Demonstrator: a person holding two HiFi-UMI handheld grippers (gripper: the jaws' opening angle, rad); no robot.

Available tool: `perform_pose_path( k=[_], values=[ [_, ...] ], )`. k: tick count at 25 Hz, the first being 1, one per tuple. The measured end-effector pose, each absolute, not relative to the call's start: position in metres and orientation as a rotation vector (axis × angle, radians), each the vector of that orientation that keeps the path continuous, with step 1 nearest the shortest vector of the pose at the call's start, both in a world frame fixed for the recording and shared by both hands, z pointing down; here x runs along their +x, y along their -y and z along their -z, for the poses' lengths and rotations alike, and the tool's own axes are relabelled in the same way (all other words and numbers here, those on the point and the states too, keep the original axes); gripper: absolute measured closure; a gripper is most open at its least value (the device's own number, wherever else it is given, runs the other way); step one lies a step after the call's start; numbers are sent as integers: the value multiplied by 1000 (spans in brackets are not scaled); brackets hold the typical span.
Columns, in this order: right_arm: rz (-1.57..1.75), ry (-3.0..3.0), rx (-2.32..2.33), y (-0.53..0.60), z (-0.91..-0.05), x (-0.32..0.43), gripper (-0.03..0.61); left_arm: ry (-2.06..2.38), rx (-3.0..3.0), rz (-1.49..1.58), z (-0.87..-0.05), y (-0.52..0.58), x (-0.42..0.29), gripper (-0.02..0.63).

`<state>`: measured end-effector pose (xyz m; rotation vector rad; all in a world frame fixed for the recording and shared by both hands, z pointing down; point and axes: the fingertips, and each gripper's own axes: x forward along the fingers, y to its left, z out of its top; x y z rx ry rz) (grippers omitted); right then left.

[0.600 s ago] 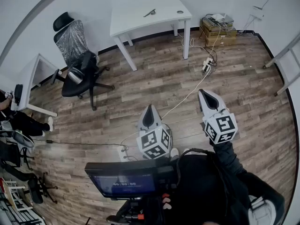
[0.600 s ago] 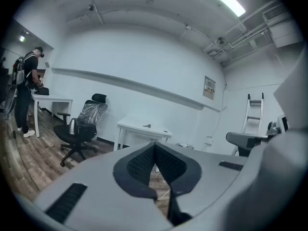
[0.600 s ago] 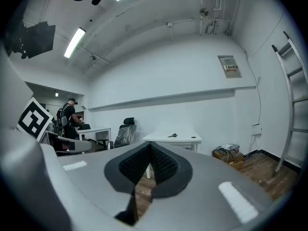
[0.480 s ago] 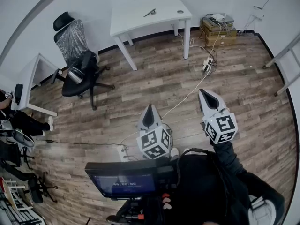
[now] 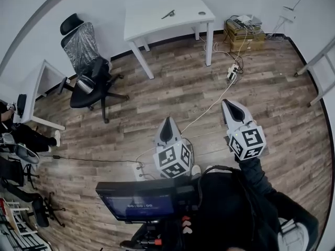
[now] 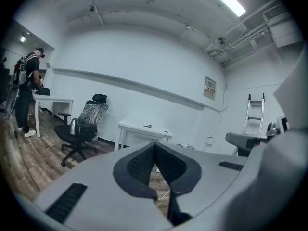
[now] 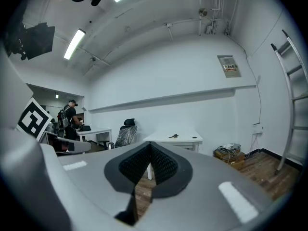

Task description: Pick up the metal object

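Still at the approach stage, by the look of it: holding the left grey tongs (image 5: 168, 122) and the right grey tongs (image 5: 229, 105) out over the brown wooden plank floor (image 5: 172, 88), both pinched fully together and gripping nothing. Looking across to the far white rectangular bench (image 5: 152, 22), with the small dark slender metal object (image 5: 167, 14) lying on its top, well apart from both tongs. Probably needing next: walking up to the bench, spreading one pair wide, lowering it around the object. Against the earlier frames: keeping both tongs in the same spot, pinched as before, nothing shifting on the bench.
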<state>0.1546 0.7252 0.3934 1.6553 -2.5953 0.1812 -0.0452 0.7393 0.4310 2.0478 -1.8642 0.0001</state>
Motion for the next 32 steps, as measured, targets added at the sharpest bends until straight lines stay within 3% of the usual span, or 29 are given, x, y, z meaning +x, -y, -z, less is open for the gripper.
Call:
perform_pose_path(
  k=[20, 32],
  values=[
    [-188, 2603, 1660, -697, -406, 120, 574, 1814, 2033, -24, -453, -715, -90, 614],
    [-192, 2641, 1570, -550, -420, 125, 574, 1880, 1945, 1, -467, -585, -91, 614]
  ],
)
